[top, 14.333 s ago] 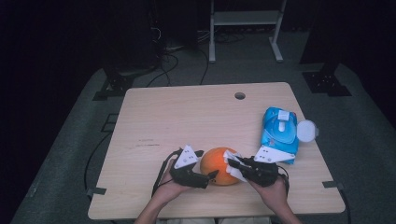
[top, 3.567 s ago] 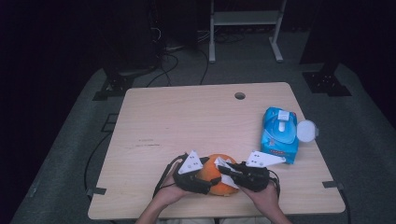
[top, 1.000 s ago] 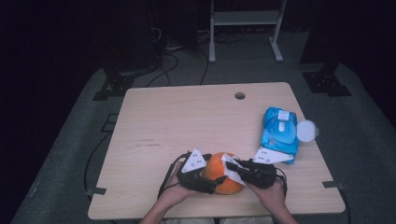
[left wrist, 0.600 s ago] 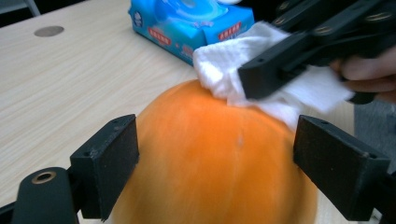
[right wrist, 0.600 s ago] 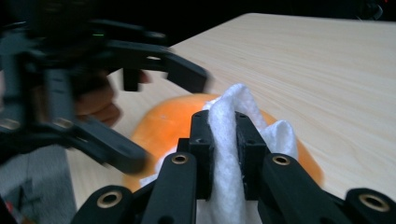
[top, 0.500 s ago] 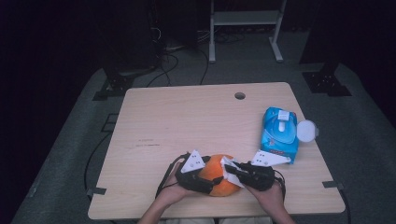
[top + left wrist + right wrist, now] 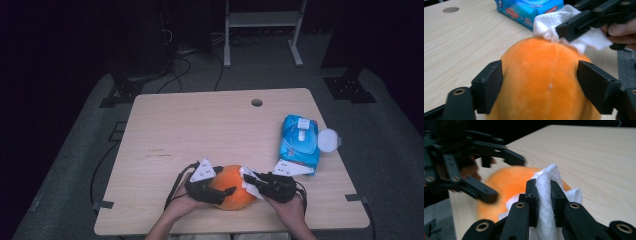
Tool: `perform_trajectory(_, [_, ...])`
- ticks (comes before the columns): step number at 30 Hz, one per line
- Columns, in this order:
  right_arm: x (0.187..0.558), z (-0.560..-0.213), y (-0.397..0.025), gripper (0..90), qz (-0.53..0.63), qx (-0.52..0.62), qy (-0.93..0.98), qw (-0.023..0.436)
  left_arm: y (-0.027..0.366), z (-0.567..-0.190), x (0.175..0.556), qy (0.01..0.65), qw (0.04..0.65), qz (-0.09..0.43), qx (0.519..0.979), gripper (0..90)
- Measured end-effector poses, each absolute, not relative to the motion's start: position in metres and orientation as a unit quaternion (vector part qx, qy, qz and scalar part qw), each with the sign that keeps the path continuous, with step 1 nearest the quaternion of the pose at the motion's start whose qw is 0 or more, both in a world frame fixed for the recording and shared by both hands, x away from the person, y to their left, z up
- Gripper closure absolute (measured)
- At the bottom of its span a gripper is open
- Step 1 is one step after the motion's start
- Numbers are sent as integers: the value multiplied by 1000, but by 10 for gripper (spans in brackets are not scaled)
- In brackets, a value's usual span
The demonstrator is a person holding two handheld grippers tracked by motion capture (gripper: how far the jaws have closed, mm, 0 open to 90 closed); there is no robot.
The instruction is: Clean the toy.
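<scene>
Orange plush ball [image 7: 231,193] sat near the table's [image 7: 200,130] front edge, braced between the left gripper's [image 7: 541,87] wide-spread jaws so the right gripper [image 7: 544,195], clamped on a white wipe [image 7: 546,185], could rub its top.

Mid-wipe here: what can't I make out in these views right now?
- Underside of the plush orange ball: left gripper view, hidden by its own bulk and cut by the bottom edge.
- Print on the blue wipes pack: high view, too small; left gripper view, cut by the top edge.
- Lower end of the white wipe: right gripper view, behind the right tongs.
</scene>
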State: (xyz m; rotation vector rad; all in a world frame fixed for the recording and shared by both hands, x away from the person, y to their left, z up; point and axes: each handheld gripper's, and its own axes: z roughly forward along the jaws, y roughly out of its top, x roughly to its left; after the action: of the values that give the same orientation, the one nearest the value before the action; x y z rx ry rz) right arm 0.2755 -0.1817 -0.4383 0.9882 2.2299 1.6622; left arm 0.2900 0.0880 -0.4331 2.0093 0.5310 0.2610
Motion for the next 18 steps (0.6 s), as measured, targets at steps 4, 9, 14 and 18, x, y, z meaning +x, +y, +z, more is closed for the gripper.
perform_trajectory(4, [284, -450, -194, 792, 541, 369, 750, 94, 99, -436, 296, 239, 509, 91, 822, 232])
perform_trajectory(9, [276, -437, -185, 792, 574, 339, 741, 84, 100, -438, 297, 240, 510, 89, 821, 232])
perform_trajectory(14, [281, -447, -189, 793, 565, 353, 742, 73, 103, -438, 297, 245, 514, 83, 818, 230])
perform_trajectory(18, [286, -455, -194, 794, 558, 375, 738, 63, 97, -437, 294, 235, 508, 91, 824, 221])
